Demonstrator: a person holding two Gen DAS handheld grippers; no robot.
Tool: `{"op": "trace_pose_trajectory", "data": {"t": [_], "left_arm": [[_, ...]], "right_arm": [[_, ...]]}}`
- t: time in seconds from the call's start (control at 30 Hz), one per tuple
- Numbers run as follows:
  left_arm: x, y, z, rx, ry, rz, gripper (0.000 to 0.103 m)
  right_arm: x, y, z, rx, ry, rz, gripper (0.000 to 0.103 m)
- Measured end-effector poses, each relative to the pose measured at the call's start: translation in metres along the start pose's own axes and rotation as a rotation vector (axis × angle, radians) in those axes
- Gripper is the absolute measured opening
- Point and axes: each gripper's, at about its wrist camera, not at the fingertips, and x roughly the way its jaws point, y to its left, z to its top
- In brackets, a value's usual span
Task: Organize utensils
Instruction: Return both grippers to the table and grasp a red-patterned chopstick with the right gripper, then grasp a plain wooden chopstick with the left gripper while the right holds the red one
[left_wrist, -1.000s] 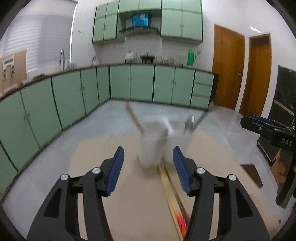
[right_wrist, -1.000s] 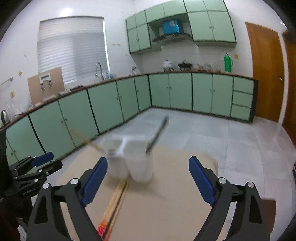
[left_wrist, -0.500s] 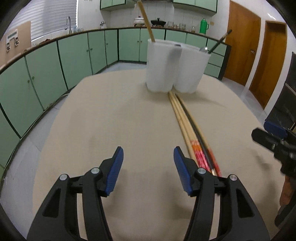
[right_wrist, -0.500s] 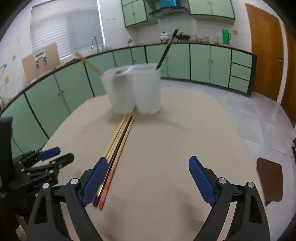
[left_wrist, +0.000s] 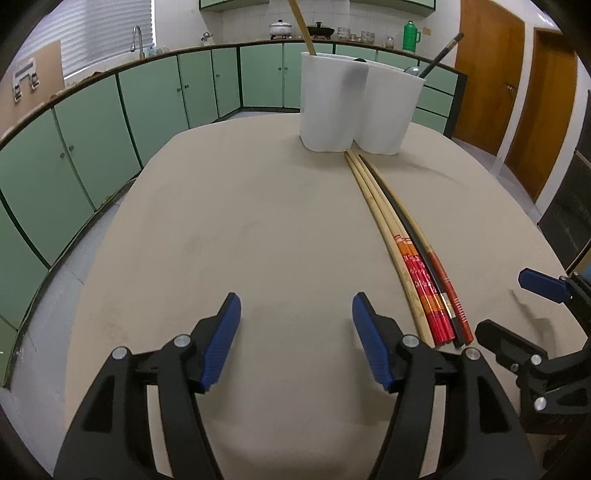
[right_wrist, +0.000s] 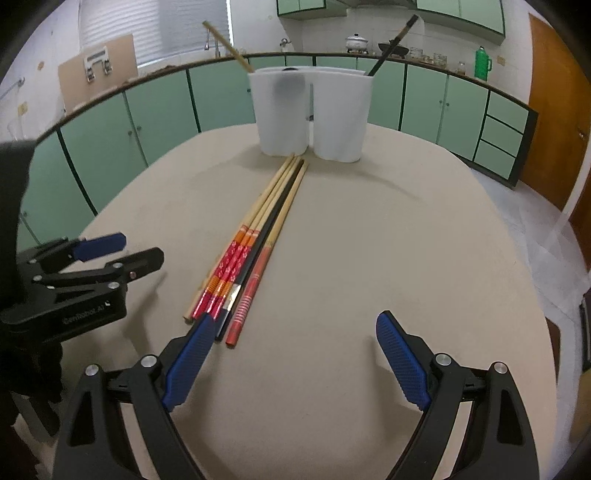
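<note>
Several chopsticks (left_wrist: 402, 236) (right_wrist: 258, 236) lie side by side on the beige table (left_wrist: 221, 221) (right_wrist: 406, 240), some plain wood, some with red and orange ends, one black. Their far tips reach a white two-cup holder (left_wrist: 354, 110) (right_wrist: 310, 114). A wooden chopstick (left_wrist: 301, 26) (right_wrist: 227, 46) stands in the left cup and a dark one (left_wrist: 441, 53) (right_wrist: 393, 44) in the right. My left gripper (left_wrist: 295, 301) (right_wrist: 138, 247) hovers left of the bundle's near ends, its jaws opening with nothing between them. My right gripper (right_wrist: 295, 319) (left_wrist: 511, 306) stands wide open, its left finger just beside the bundle's near ends.
The table edge (left_wrist: 122, 192) curves away on the left, with tiled floor below. Green cabinets (left_wrist: 155, 99) run along the far walls under a counter with pots and a green flask (left_wrist: 410, 35). Wooden doors (left_wrist: 484, 74) stand at the right.
Both grippers have come down toward the table and tilted downward, so the chopsticks' near ends now lie close in front. The left jaws stand slightly wider.
</note>
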Motion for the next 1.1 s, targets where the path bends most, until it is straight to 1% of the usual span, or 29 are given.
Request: {"op": "trace_pose_trajectory", "data": {"t": [0.17,0.23,0.3,0.33,0.43,0.47,0.53,0.6,0.63,0.67,0.7,0.73,0.77,0.83,0.87,0.9,0.97,1.1], "left_arm": [[-0.001,-0.002,0.001,0.012,-0.004,0.008,0.063],[-0.001,-0.001,0.001,0.006,-0.004,0.005,0.064],[-0.001,0.001,0.001,-0.001,-0.004,0.004,0.064],[-0.001,0.002,0.000,-0.006,-0.004,0.002,0.064],[-0.001,0.003,0.000,-0.009,-0.005,0.002,0.064],[-0.001,0.002,0.000,-0.008,-0.005,0.003,0.065],[-0.001,0.002,0.000,-0.003,-0.008,0.003,0.065],[-0.003,0.001,0.000,0.004,-0.011,0.001,0.065],[-0.003,0.001,-0.001,0.007,-0.012,0.000,0.065],[-0.003,0.000,-0.001,0.009,-0.012,-0.001,0.065],[-0.003,0.000,-0.001,0.010,-0.013,-0.003,0.065],[-0.004,0.000,-0.001,0.010,-0.013,-0.004,0.065],[-0.004,0.000,-0.001,0.010,-0.012,-0.006,0.065],[-0.004,0.000,-0.001,0.011,-0.011,-0.007,0.065],[-0.004,-0.001,-0.001,0.013,-0.011,-0.007,0.065],[-0.004,-0.001,-0.001,0.015,-0.012,-0.009,0.065],[-0.006,-0.003,-0.001,0.018,-0.013,-0.018,0.066],[-0.009,-0.012,-0.003,0.030,-0.012,-0.062,0.066]], "right_arm": [[0.008,0.010,0.000,-0.045,0.039,-0.034,0.085],[0.008,0.010,0.001,-0.046,0.038,-0.049,0.085],[0.008,0.006,0.001,-0.034,0.040,-0.098,0.084],[0.007,0.002,0.001,-0.024,0.041,-0.105,0.084],[0.006,-0.010,0.000,0.022,0.039,-0.100,0.084],[0.005,-0.013,0.000,0.028,0.034,-0.096,0.082],[0.001,-0.014,0.000,0.041,0.017,-0.059,0.076],[0.000,-0.011,-0.001,0.046,0.016,-0.019,0.064],[0.002,-0.007,-0.001,0.040,0.025,-0.002,0.061],[0.005,-0.004,-0.001,0.029,0.038,0.005,0.051],[0.008,-0.001,-0.002,0.014,0.050,0.002,0.045],[0.008,0.001,0.000,0.011,0.046,0.000,0.042],[0.008,0.001,0.001,0.009,0.045,0.011,0.030],[0.008,0.000,0.002,0.010,0.045,0.017,0.020],[0.007,0.000,0.002,0.009,0.045,0.024,0.011],[0.006,-0.002,0.002,0.009,0.046,0.034,0.008],[0.006,-0.004,0.002,0.009,0.046,0.038,0.007],[0.004,-0.018,0.000,0.036,0.038,0.000,0.006]]}}
